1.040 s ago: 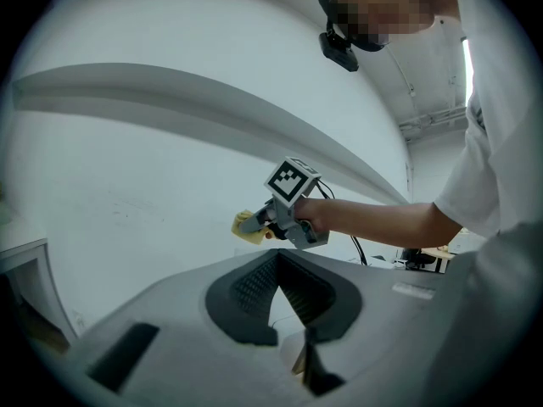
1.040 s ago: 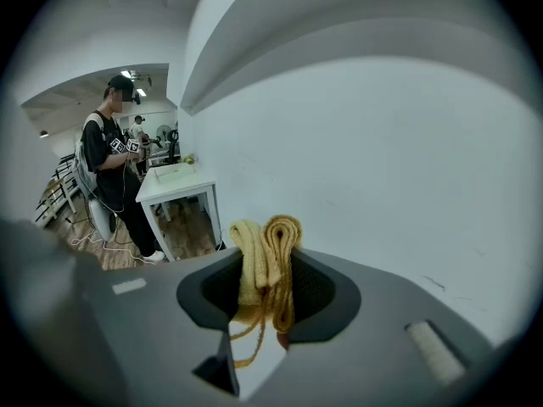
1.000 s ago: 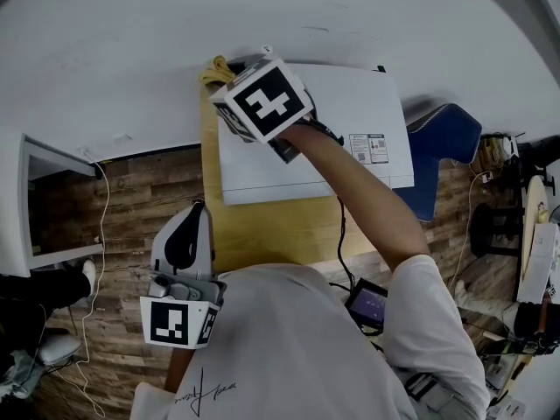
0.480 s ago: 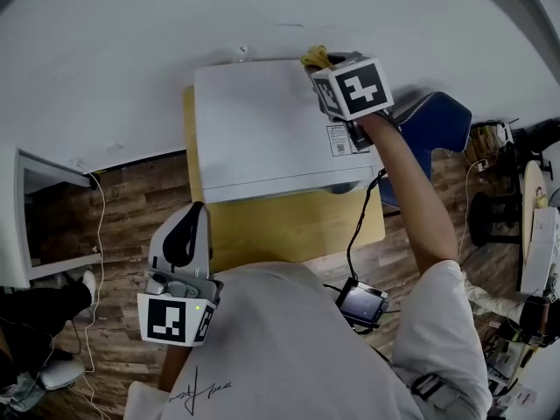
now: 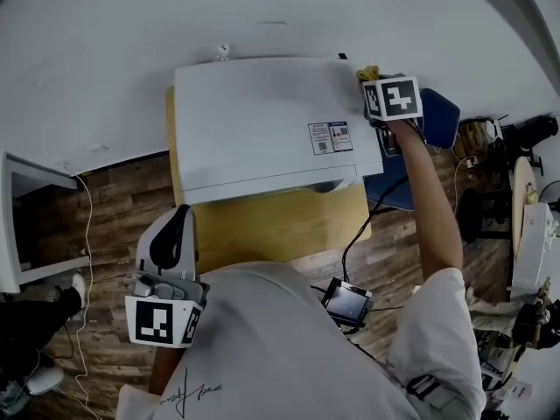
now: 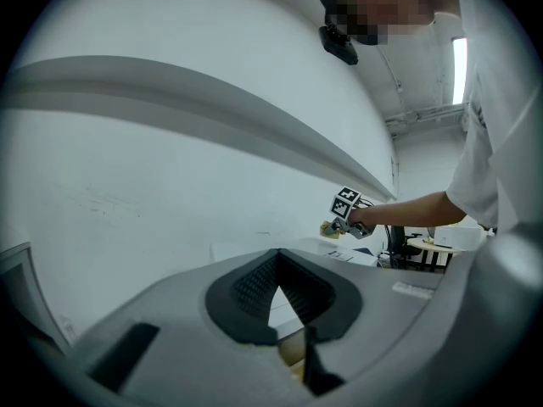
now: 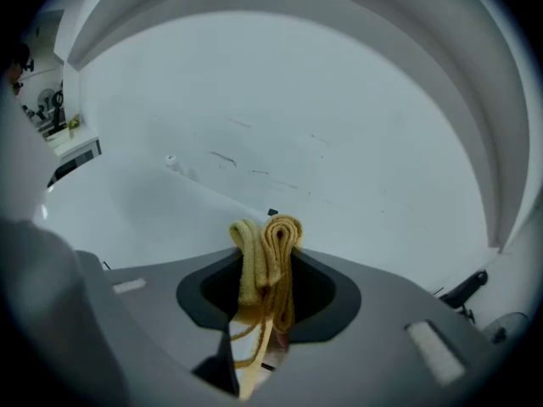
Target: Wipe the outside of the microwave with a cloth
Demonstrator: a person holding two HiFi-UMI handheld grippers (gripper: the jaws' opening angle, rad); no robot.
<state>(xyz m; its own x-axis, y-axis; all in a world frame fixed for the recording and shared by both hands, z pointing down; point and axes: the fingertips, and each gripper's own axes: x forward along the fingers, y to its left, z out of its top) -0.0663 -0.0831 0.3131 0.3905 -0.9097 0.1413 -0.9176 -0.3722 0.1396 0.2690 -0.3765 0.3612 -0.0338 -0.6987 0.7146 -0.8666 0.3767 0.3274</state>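
- The right gripper (image 5: pixel 374 81) is clamping the folded yellow cloth (image 7: pixel 269 248) at the far right corner of the microwave (image 5: pixel 262 121) top.
- The left gripper (image 6: pixel 276 299) is idling near the person, jaws together, holding nothing.
- Wiping is seemingly reaching the top's edge (no streaks are showing); front and sides are likely remaining.

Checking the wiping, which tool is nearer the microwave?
Right. The right tool, gripping the cloth, is at the microwave's back right corner; the left tool hangs apart, off its front left corner.
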